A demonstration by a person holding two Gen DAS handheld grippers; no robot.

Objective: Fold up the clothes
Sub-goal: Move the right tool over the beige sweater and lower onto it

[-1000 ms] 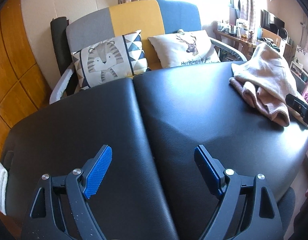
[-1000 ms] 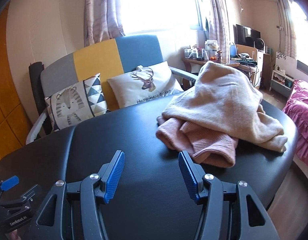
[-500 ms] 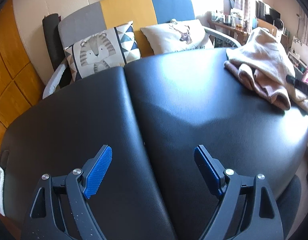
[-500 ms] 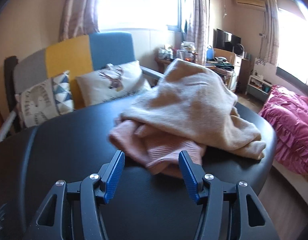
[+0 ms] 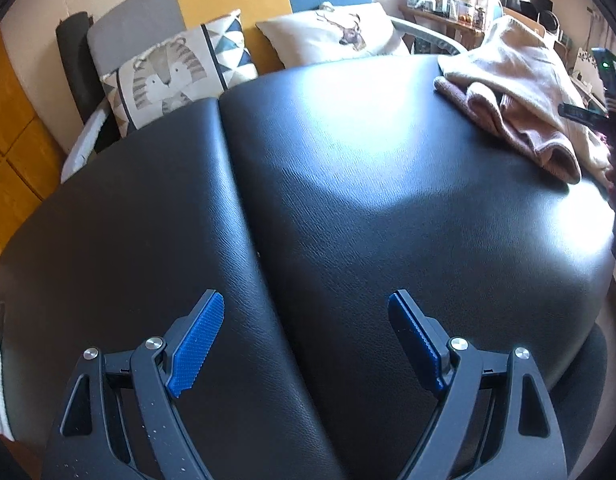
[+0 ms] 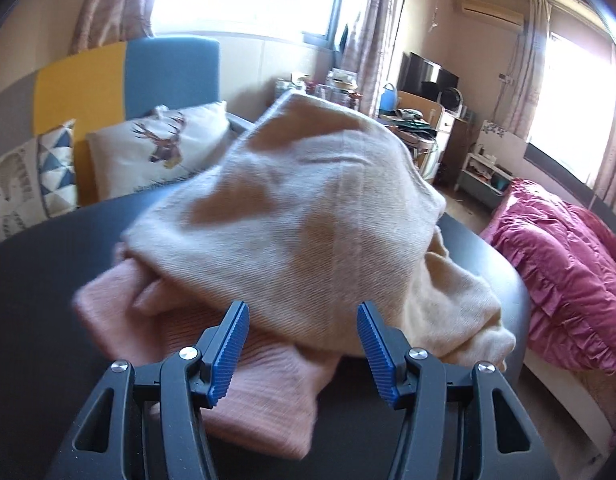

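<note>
Jaws of the right gripper (image 6: 302, 354) stand spread at the clothes pile (image 6: 292, 232) on the bench (image 5: 347, 200); the left gripper (image 5: 306, 344), also spread, sits well apart. Soft, light knits: probably pinch the cream sweater's near hem.

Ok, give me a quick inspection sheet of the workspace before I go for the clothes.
Surface: black padded table, seam down the middle, mostly bare.
Job's things: cream sweater heaped over a pink knit garment, unfolded, at the table's right end.
Clutter: nothing seen on the table.
Grippers: left gripper open over bare table; right gripper open at the heap's near edge, nothing clamped.
Cables: nothing seen.
Surroundings: sofa with tiger cushion and deer cushion behind; pink bedding to the right; crowded desk by the window.
</note>
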